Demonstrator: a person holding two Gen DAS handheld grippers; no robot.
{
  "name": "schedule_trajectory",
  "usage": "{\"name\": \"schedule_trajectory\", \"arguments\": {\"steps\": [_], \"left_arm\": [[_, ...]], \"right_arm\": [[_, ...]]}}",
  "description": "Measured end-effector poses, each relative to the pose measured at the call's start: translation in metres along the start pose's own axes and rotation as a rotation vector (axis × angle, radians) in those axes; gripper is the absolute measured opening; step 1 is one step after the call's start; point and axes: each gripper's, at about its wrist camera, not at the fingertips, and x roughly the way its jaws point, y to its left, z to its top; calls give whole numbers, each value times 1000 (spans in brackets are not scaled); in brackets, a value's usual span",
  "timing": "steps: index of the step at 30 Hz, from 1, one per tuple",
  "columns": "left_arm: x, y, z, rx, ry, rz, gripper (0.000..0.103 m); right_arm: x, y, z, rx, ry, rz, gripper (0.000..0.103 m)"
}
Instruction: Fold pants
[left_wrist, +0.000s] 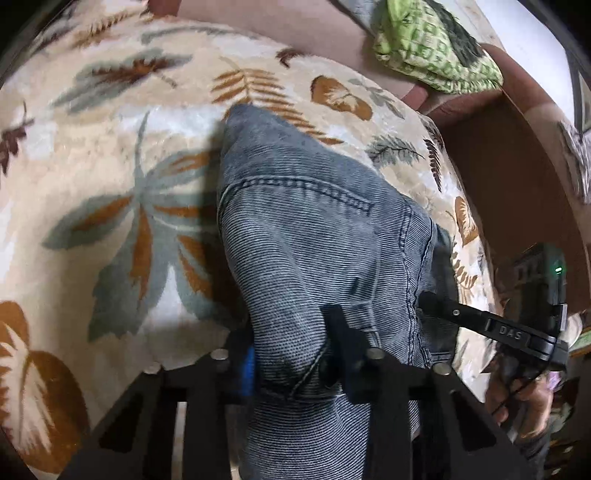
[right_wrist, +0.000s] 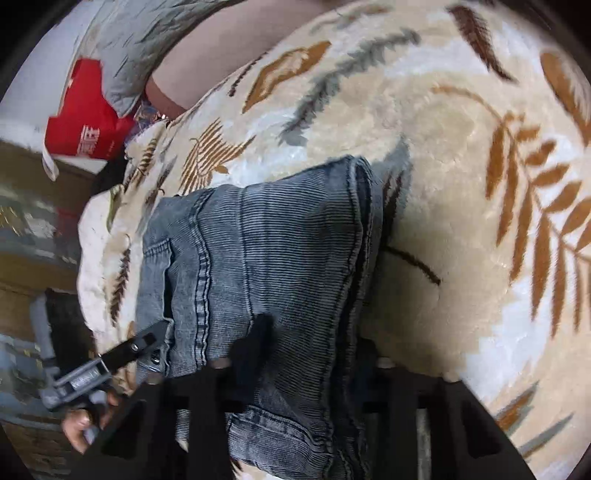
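Note:
Grey-blue denim pants (left_wrist: 306, 229) lie in a folded bundle on a leaf-patterned blanket (left_wrist: 110, 155). My left gripper (left_wrist: 295, 354) is shut on a thick fold of the pants at their near end. My right gripper (right_wrist: 310, 354) is shut on the other near part of the pants (right_wrist: 266, 251). The right gripper's finger (left_wrist: 454, 314) shows in the left wrist view, clamped on the pants' right edge. The left gripper's finger (right_wrist: 136, 347) shows in the right wrist view at the pants' left edge. The cloth hides most of both grippers' fingers.
The blanket (right_wrist: 461, 184) covers a bed or sofa with a brown edge (left_wrist: 498, 166). A green patterned cushion (left_wrist: 432, 44) lies at the back right. A red bag (right_wrist: 85, 118) and a grey quilt (right_wrist: 147, 37) sit beyond the blanket's left edge.

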Motion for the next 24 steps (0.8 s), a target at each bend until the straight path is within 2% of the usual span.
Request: {"name": "schedule_trajectory", "arguments": {"steps": [3, 7, 11, 15, 18, 21, 24], "left_arm": [[-15, -16, -3, 83, -56, 40, 27], [-47, -32, 1, 162, -153, 52, 26], [-87, -33, 17, 189, -271, 57, 26], [-113, -23, 41, 188, -349, 72, 26], [-114, -8, 57, 164, -360, 86, 26], [-94, 8, 65, 130, -327, 102, 27], [-57, 32, 62, 70, -246, 139, 41]], "right_arm": [[-13, 13, -3, -43, -32, 1, 23], [-36, 33, 0, -87, -96, 28, 21], [-58, 63, 19, -146, -162, 67, 21], [-71, 101, 47, -199, -228, 91, 21], [-63, 127, 70, -234, -238, 89, 21], [-43, 135, 80, -238, -210, 75, 21], [-4, 126, 77, -204, -145, 70, 23]]}}
